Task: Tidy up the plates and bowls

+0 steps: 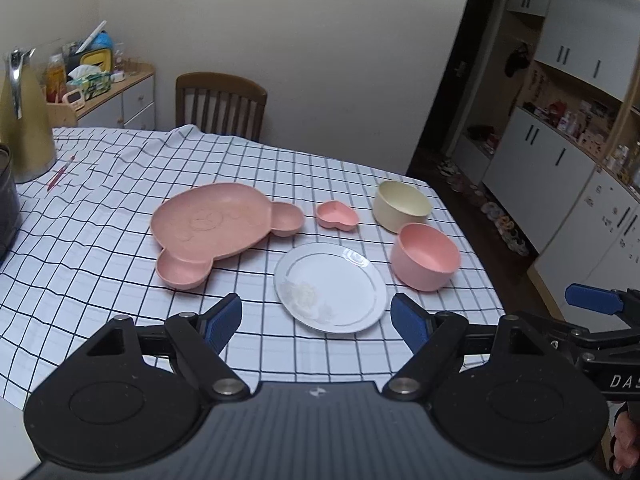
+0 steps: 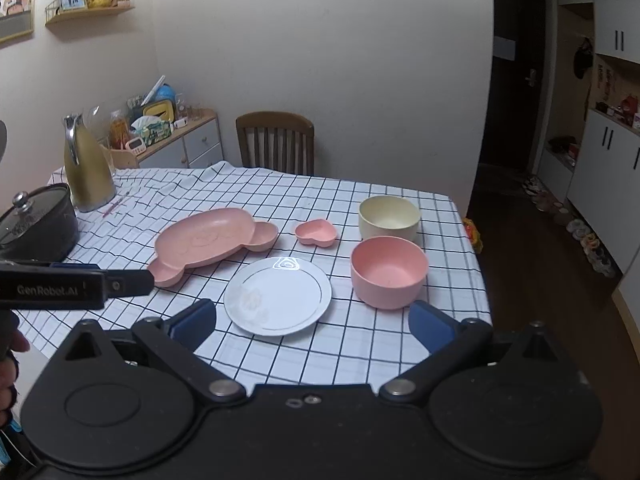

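Observation:
A pink bear-shaped plate (image 1: 216, 222) (image 2: 208, 240) lies on the checked tablecloth (image 1: 120, 184) (image 2: 360, 344). A small pink heart dish (image 1: 337, 216) (image 2: 316, 233), a cream bowl (image 1: 401, 205) (image 2: 389, 216), a pink bowl (image 1: 425, 256) (image 2: 389, 272) and a white plate (image 1: 330, 287) (image 2: 278, 295) sit to its right. My left gripper (image 1: 318, 322) is open and empty, just in front of the white plate. My right gripper (image 2: 312, 324) is open and empty, near the table's front edge, in front of the white plate and pink bowl.
A gold thermos jug (image 1: 24, 120) (image 2: 88, 164) and a dark lidded pot (image 2: 36, 224) stand at the table's left. A wooden chair (image 1: 220, 104) (image 2: 276, 142) is behind the table. A cluttered sideboard (image 1: 116, 96) is at the back left. Cabinets (image 1: 560, 152) line the right wall.

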A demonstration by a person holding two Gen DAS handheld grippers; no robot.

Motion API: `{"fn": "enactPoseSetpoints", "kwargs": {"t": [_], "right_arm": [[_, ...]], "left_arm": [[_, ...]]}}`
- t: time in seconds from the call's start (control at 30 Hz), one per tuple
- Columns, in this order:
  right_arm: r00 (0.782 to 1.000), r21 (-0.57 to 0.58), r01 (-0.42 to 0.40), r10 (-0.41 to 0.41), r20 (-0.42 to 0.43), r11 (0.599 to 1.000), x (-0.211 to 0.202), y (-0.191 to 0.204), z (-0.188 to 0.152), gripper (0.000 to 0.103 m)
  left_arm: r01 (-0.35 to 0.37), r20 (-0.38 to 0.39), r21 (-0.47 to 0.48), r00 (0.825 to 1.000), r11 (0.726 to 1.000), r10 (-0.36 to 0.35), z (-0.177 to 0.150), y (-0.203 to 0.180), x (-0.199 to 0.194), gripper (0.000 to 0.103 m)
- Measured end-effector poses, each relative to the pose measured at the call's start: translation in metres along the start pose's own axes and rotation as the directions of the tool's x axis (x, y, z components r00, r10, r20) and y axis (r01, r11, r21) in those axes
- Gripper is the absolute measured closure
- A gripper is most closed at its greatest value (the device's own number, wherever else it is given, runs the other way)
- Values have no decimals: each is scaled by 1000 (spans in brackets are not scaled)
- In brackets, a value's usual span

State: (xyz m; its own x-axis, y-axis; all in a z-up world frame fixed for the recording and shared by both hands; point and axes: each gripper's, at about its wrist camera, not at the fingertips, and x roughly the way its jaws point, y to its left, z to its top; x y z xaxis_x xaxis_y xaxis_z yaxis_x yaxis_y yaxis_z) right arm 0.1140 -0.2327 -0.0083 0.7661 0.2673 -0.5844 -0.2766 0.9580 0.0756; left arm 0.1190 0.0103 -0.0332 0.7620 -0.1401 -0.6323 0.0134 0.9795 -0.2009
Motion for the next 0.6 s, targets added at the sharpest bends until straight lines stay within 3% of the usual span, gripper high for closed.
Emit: {"fn": "enactPoseSetpoints", "kwargs": {"t": [0.2, 0.43, 0.6], "right_arm": [[999, 4, -4, 5, -47, 1000, 52, -6, 8, 2], [991, 17, -14, 17, -136, 1000, 111, -14, 12, 7], [980, 36, -21, 27, -199, 999, 146, -19, 11, 18]], "left_arm": [[-71, -39, -7, 997, 997, 70, 12, 8, 41, 21], [-107, -119, -16, 987, 994, 104, 19, 11, 92, 21], [-128, -163, -28, 979, 991, 121, 24, 14, 127, 21]]}}
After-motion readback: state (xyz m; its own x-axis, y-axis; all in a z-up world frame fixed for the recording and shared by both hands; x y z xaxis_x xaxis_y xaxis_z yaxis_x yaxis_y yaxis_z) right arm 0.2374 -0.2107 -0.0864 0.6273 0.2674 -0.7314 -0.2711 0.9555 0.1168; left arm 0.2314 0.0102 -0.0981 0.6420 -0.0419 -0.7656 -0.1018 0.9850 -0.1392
